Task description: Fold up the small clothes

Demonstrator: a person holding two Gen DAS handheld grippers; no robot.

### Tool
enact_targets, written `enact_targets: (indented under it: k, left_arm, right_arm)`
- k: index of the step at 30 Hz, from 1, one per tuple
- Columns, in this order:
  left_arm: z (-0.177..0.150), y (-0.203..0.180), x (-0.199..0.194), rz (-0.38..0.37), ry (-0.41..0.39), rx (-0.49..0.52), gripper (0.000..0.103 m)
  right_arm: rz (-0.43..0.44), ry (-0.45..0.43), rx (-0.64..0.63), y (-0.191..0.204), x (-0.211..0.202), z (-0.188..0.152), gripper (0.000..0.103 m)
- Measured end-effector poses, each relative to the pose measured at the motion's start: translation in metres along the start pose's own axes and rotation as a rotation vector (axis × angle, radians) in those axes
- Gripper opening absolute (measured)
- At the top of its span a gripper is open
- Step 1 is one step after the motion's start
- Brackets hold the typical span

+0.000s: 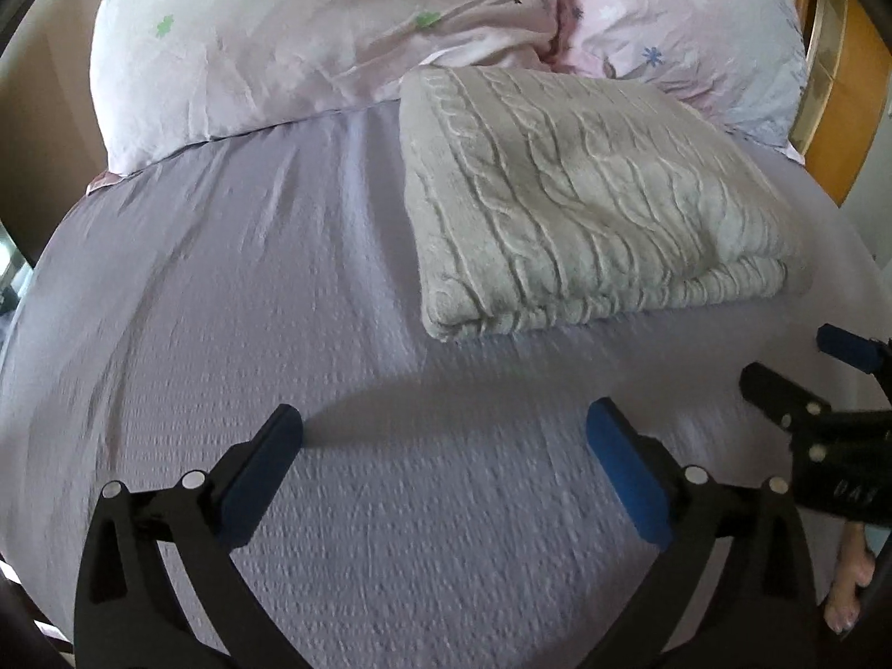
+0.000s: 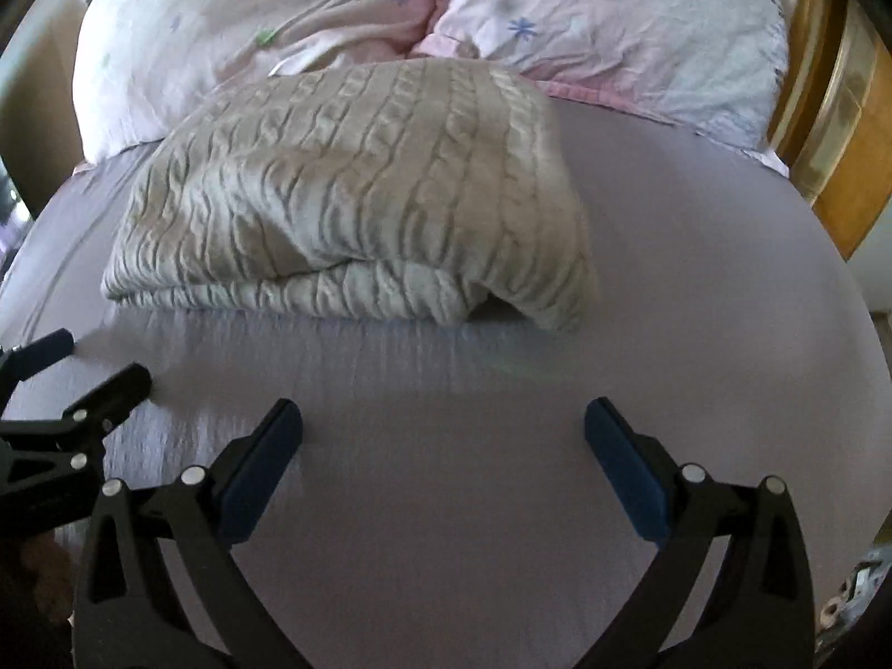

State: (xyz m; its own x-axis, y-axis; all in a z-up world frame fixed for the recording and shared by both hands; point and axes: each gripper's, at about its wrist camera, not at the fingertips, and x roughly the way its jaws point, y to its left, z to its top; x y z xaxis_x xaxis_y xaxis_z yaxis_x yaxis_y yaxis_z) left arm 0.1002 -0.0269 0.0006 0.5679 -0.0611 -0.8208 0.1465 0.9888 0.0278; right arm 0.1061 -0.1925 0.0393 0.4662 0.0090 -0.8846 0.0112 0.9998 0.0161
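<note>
A grey cable-knit garment (image 1: 585,206) lies folded in a thick rectangle on the lilac bed sheet (image 1: 279,290), near the pillows. In the right wrist view it (image 2: 357,195) sits ahead and left, with its near right corner lifted slightly. My left gripper (image 1: 443,435) is open and empty, hovering over the bare sheet in front of the garment. My right gripper (image 2: 443,429) is open and empty too, over the sheet short of the garment. Each gripper shows at the edge of the other's view: the right one (image 1: 797,368) and the left one (image 2: 83,362).
Two floral pillows (image 1: 312,33) (image 2: 624,39) lie at the head of the bed behind the garment. A wooden headboard or cabinet (image 2: 836,128) stands at the far right. Bare sheet (image 2: 697,256) extends right of the garment.
</note>
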Motion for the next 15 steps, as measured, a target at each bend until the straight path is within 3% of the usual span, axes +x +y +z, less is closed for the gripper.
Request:
enact_targets:
  k: [15]
  left_arm:
    - [0.0016,-0.0035,0.0024,0.002,-0.002,-0.002,0.102]
  right_arm:
    - [0.001,0.000,-0.008,0.0028,0.0033,-0.0015,0.101]
